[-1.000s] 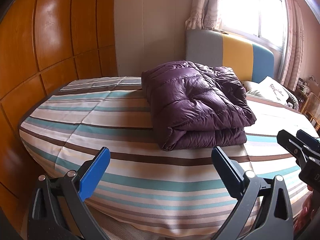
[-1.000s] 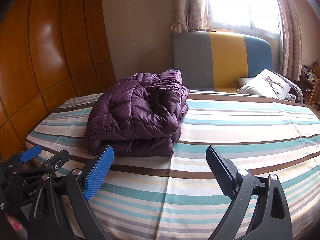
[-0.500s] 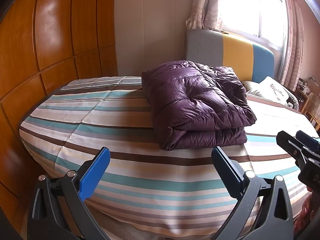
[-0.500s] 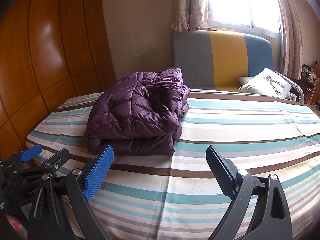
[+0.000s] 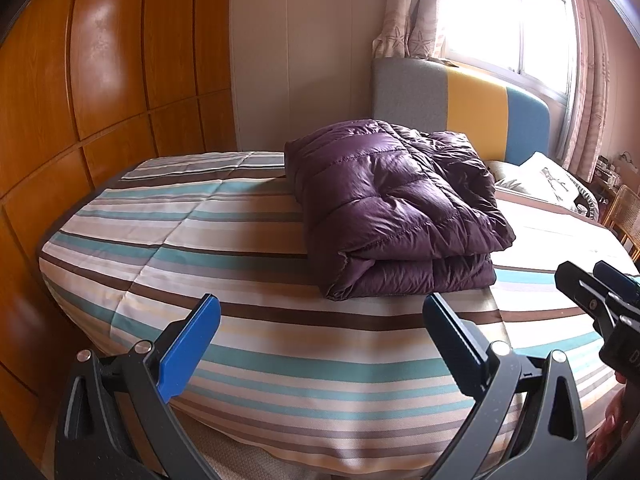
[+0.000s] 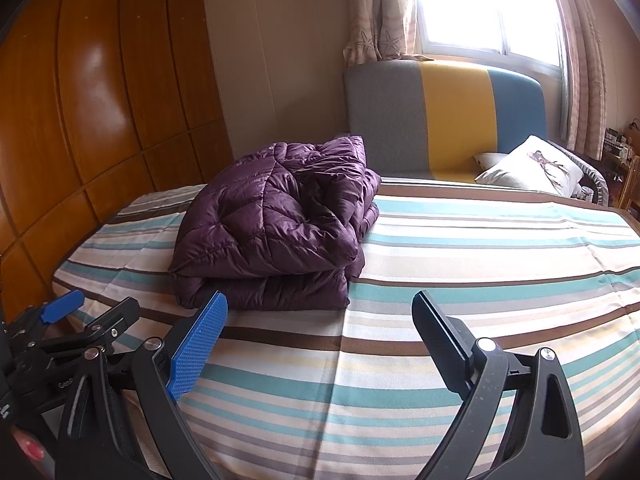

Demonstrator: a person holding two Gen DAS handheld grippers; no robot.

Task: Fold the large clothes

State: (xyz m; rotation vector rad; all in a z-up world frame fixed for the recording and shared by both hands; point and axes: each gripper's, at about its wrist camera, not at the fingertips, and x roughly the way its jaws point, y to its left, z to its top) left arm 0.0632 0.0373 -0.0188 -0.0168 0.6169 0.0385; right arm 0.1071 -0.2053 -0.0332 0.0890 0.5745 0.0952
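A purple quilted down jacket (image 5: 396, 208) lies folded into a thick rectangular bundle on the striped bed (image 5: 240, 248). It also shows in the right wrist view (image 6: 280, 228), left of centre. My left gripper (image 5: 320, 320) is open and empty, held at the bed's near edge, short of the bundle. My right gripper (image 6: 320, 316) is open and empty, also at the near edge, just in front of the bundle's right end. Each gripper shows at the side of the other's view: the right gripper (image 5: 600, 292) and the left gripper (image 6: 88, 312).
A wooden wardrobe (image 5: 80, 100) runs along the left of the bed. A grey, yellow and blue headboard (image 6: 448, 116) stands at the far end below a bright window. White pillows (image 6: 528, 168) lie at the far right. The striped cover (image 6: 500, 248) spreads to the jacket's right.
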